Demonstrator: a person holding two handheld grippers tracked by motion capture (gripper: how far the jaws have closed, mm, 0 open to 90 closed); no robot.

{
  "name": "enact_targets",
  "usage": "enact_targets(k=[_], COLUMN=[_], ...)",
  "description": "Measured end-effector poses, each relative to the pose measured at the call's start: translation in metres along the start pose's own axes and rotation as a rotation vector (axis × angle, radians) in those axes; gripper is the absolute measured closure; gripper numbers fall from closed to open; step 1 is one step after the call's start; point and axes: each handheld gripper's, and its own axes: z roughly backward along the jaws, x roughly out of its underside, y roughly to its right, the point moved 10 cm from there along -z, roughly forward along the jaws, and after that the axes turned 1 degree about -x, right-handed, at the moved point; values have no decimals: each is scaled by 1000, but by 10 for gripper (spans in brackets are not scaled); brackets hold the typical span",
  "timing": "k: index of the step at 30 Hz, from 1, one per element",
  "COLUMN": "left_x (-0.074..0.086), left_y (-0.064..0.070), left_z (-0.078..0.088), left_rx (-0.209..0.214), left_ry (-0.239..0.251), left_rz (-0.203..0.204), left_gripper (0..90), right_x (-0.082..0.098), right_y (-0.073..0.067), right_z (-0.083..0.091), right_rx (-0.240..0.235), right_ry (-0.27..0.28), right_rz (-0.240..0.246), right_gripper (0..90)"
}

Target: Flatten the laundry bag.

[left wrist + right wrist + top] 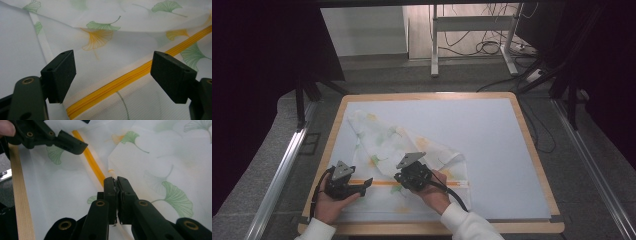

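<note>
A white mesh bag [387, 140] printed with green and yellow ginkgo leaves lies crumpled on the near left of the table. A yellow zipper [382, 182] runs along its near side. My left gripper [367, 184] is open, low over the zipper's left end. The yellow zipper [120, 81] passes between its pads [62, 72] without touching them. My right gripper [399, 176] is shut on the zipper at the point where the yellow line [92, 162] ends at its fingertips [116, 181]. The left gripper [72, 145] shows at the upper left of the right gripper view.
The bag rests on a pale blue mat [492, 150] that covers a wooden-rimmed table [532, 145]. Metal rails [282, 170] run along both sides of the table. Desk legs and cables [482, 47] lie on the floor beyond the far edge.
</note>
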Motion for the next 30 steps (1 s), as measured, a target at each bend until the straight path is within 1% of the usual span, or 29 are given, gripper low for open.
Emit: enact_targets(k=[1, 4, 9, 10, 12, 16, 18, 24, 28, 30], left_x=[0, 0, 0, 0, 0, 1, 1, 1, 1, 1], left_y=[0, 0, 0, 0, -1, -1, -1, -1, -1, -1], left_z=[0, 1, 0, 0, 1, 0, 0, 1, 0, 0], left_rx=[0, -2, -3, -3, -4, -8, -8, -9, -11, -12], left_ry=[1, 2, 1, 1, -2, -7, -7, -7, -8, -8], left_rz=[0, -4, -8, -9, -17, -24, -26, -30, -34, -34], left_gripper=[201, 201, 201, 201, 201, 201, 201, 201, 201, 201], right_x=[-1, -2, -3, -3, -3, -1, -1, 1, 4, 4], right_y=[3, 10, 22, 28, 30, 41, 43, 54, 61, 62], right_z=[3, 10, 22, 27, 29, 39, 40, 49, 52, 52], right_rx=[-1, 7, 31, 39, 40, 53, 55, 70, 78, 77], right_ry=[7, 21, 42, 51, 53, 69, 70, 82, 82, 83], right_rz=[-11, -24, -45, -56, -63, -84, -87, -110, -124, -127], right_gripper=[857, 857, 861, 861, 862, 863, 863, 863, 863, 864])
